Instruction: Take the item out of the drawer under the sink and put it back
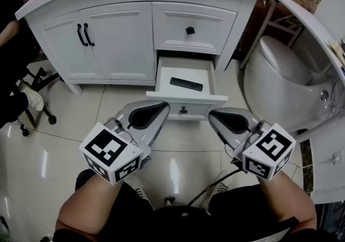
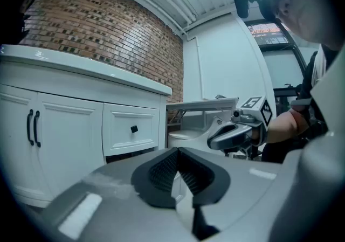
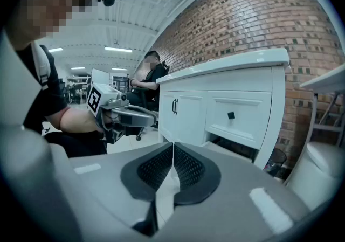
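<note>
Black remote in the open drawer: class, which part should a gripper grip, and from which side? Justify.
Probably pinch the remote across its narrow width, near the middle, coming down from above. It lies flat in the open drawer, so only its long edges give a hold, and the drawer walls block the sides.

- The open drawer [image 1: 165, 71], white inside, holds one flat black item [image 1: 186, 83] near its middle, slightly askew to the front edge.
- The glossy tiled floor [image 1: 59, 149] carries the white vanity cabinet [image 1: 116, 41] along its far edge and a white toilet [image 1: 275, 82] at the right.
</note>
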